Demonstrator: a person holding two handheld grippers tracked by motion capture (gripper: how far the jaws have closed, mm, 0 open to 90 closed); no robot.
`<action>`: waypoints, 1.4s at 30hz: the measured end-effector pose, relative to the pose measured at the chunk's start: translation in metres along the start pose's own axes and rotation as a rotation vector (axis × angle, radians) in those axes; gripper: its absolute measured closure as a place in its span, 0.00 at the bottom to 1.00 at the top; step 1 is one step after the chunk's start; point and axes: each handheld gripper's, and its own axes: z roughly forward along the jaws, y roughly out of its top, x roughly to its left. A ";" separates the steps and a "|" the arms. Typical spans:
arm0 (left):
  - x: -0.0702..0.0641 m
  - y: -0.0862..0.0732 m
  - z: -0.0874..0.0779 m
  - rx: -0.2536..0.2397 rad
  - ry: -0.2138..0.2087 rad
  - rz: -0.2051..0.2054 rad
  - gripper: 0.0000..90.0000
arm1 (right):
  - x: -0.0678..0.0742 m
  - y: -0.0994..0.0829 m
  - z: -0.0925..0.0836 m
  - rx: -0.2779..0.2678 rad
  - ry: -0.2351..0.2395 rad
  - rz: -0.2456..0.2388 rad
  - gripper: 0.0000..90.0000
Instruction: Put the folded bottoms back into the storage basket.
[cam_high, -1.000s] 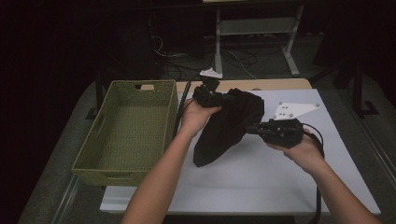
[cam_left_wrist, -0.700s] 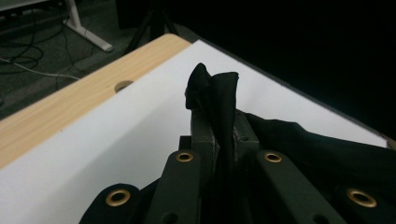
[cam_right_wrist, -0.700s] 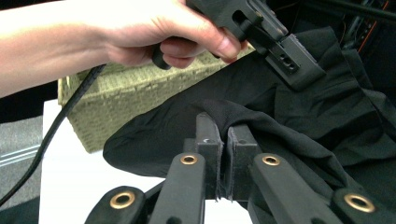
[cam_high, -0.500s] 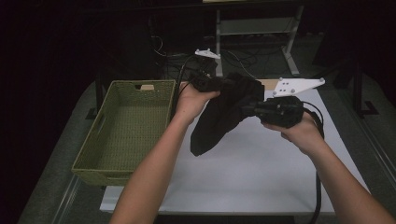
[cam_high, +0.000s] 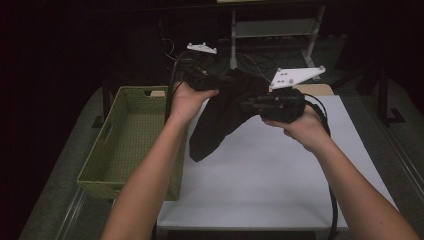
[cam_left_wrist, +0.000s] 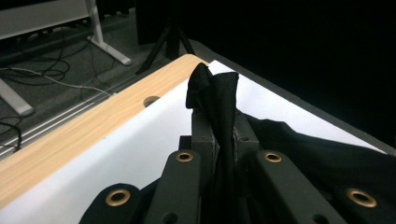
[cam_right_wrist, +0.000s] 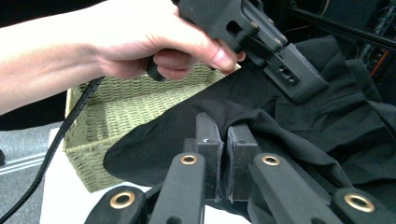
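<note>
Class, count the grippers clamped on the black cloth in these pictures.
2: the left gripper pinches the black cloth near the basket; the right gripper grips its other side.

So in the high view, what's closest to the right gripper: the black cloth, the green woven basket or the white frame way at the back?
1. Black cloth: pinched in the right gripper's jaws.
2. White metal frame: behind the table, on the floor.
3. Green woven basket: at the table's left end.
</note>
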 end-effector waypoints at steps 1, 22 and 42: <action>0.003 -0.001 -0.004 -0.005 0.003 -0.004 0.93 | 0.001 0.003 0.005 0.003 0.003 -0.004 0.95; 0.065 -0.037 -0.088 -0.084 0.054 -0.063 0.93 | 0.030 0.055 0.099 0.024 0.106 -0.057 0.95; 0.094 -0.063 -0.127 -0.093 0.122 -0.073 0.93 | 0.045 0.065 0.151 0.024 0.174 -0.041 0.95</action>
